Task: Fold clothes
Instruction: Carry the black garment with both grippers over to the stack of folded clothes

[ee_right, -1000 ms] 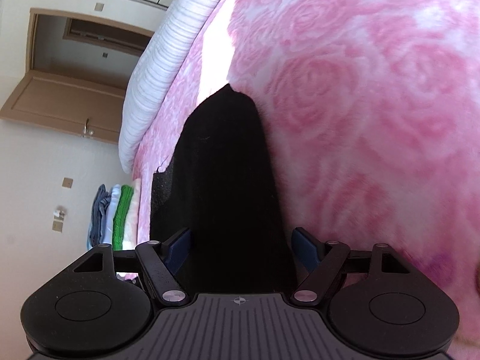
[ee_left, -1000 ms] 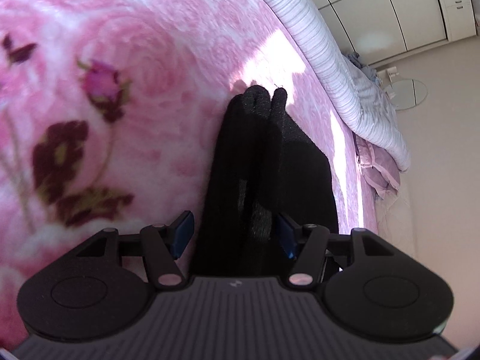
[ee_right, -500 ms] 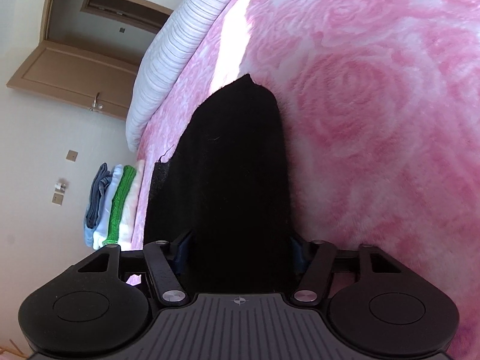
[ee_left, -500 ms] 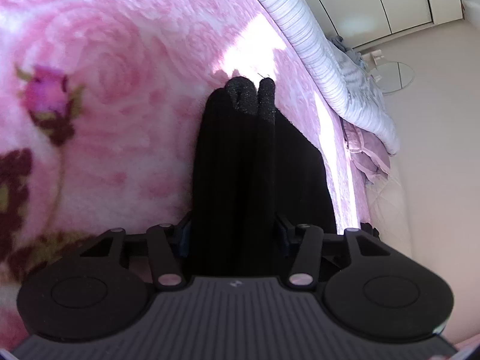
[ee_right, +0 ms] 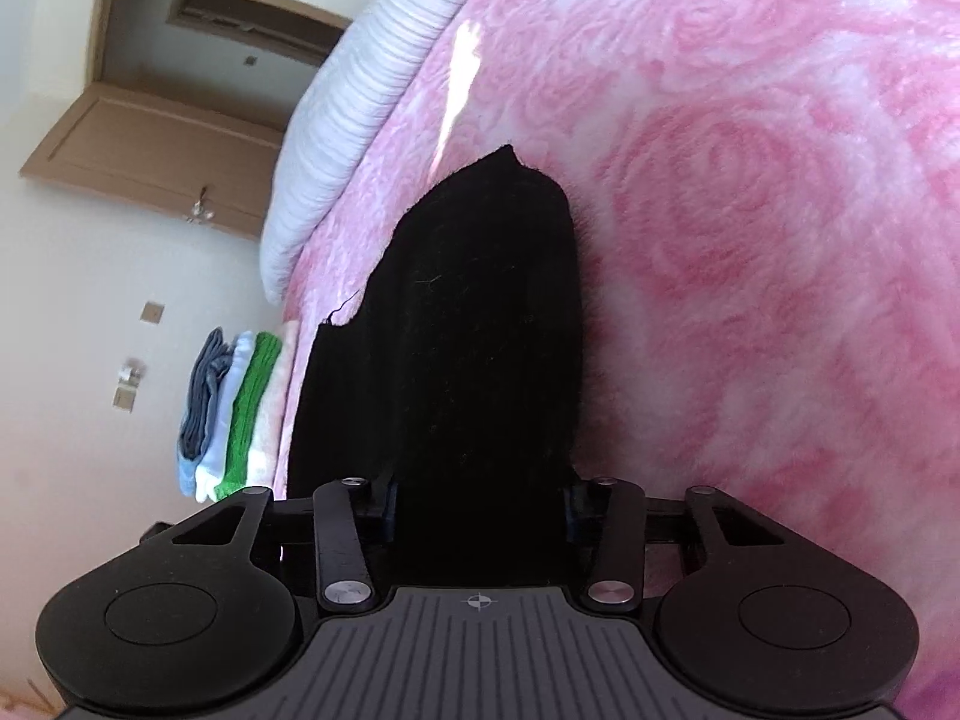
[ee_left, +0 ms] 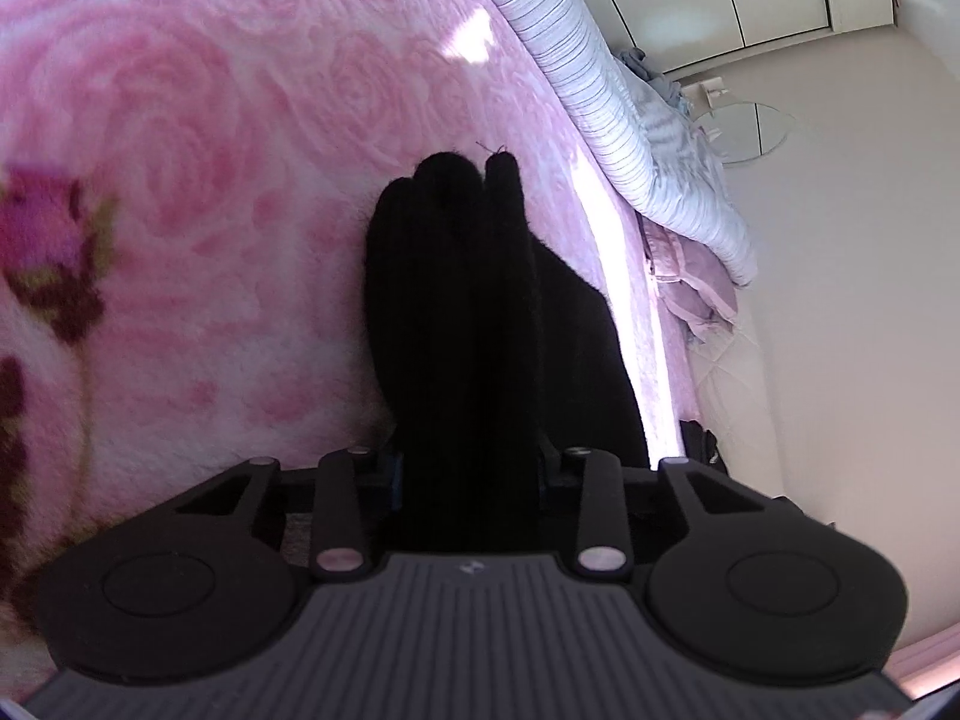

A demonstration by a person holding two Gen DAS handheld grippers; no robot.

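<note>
A black knitted garment (ee_left: 456,300) lies folded in a long narrow strip on the pink rose blanket (ee_left: 180,180). My left gripper (ee_left: 468,462) has one near end of it between its jaws, which are closing, and the blue pads (ee_left: 393,468) touch the bunched cloth on both sides. In the right wrist view the same black garment (ee_right: 480,330) runs away from my right gripper (ee_right: 480,492). Its jaws are closing too, and the cloth fills the gap between the pads (ee_right: 390,498). The fingertips are mostly hidden by the cloth.
A white striped rolled duvet (ee_left: 600,72) borders the far side of the bed, with a lilac cloth (ee_left: 696,288) at its end. A stack of folded clothes (ee_right: 234,414) sits past the bed edge. A brown door (ee_right: 138,150) and a wardrobe stand behind.
Both grippers' jaws have narrowed from wide open until they meet the black garment's sides. Both have slid slightly forward, and the cloth has bunched narrower between the pads.
</note>
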